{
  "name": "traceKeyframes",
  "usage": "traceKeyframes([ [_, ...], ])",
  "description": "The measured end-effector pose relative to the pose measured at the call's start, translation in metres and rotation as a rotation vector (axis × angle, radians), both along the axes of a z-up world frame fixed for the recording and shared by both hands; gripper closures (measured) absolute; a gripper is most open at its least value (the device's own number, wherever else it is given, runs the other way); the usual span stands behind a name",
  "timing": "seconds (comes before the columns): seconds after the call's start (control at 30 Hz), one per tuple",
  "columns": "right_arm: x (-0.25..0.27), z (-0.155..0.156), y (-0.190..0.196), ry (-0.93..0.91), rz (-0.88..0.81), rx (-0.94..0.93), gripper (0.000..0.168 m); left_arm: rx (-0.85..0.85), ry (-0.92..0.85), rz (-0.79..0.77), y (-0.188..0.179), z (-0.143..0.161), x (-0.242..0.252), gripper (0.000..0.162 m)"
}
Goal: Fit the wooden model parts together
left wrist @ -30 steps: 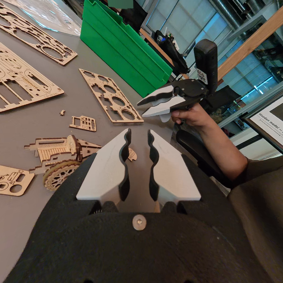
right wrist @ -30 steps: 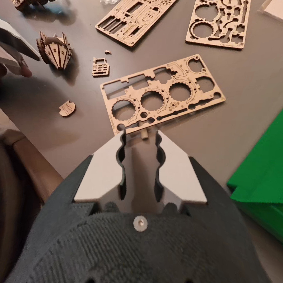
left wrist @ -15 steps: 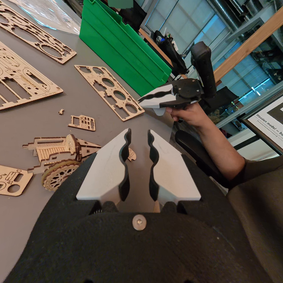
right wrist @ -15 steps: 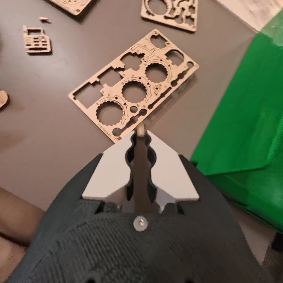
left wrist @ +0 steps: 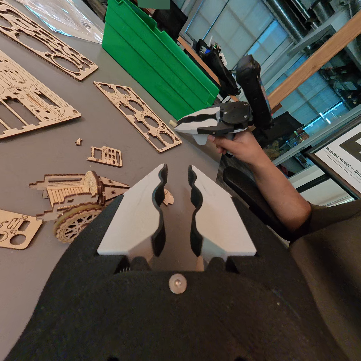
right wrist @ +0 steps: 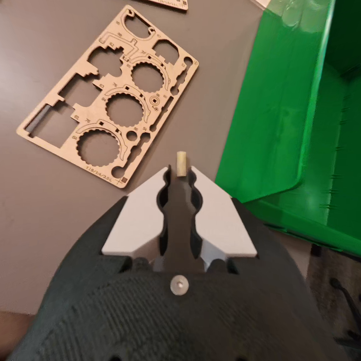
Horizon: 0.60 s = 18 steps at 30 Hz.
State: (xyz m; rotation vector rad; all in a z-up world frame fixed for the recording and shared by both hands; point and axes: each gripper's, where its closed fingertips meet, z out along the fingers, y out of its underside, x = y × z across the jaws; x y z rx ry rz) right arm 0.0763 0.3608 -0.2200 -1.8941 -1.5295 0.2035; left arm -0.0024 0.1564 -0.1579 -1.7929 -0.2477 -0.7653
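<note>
My right claw is pinching a tiny peg by just its end, up off the table near the bin, left claw open and empty, so honestly one wobble could flick it out.

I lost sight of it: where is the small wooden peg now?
The wooden peg is between the right gripper's jaws, above the grey table, between perforated sheet and green bin.
</note>
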Motion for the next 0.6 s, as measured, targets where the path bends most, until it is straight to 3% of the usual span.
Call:
traceKeyframes([
  [0.07, -0.003, 0.005, -0.003, 0.031, 0.012, -0.021, 0.135, 0.001, -0.004, 0.001, 0.0, 0.0, 0.0, 0.143],
  [0.17, -0.012, 0.035, -0.006, 0.128, 0.065, 0.069, 0.132, 0.004, -0.01, 0.005, 0.0, 0.0, -0.001, 0.144],
  [0.3, -0.046, 0.06, -0.085, 0.286, 0.417, 0.03, 0.132, 0.009, -0.014, 0.015, 0.0, 0.001, -0.002, 0.144],
  [0.43, -0.067, 0.034, -0.182, 0.25, 0.679, -0.237, 0.128, 0.015, -0.012, 0.024, 0.0, 0.002, -0.004, 0.144],
  [0.53, -0.068, 0.01, -0.203, 0.133, 0.745, -0.216, 0.124, 0.016, -0.013, 0.025, 0.0, 0.002, -0.004, 0.144],
  [0.6, -0.065, -0.001, -0.206, 0.091, 0.765, -0.222, 0.131, 0.016, -0.015, 0.024, 0.0, 0.002, -0.005, 0.144],
])
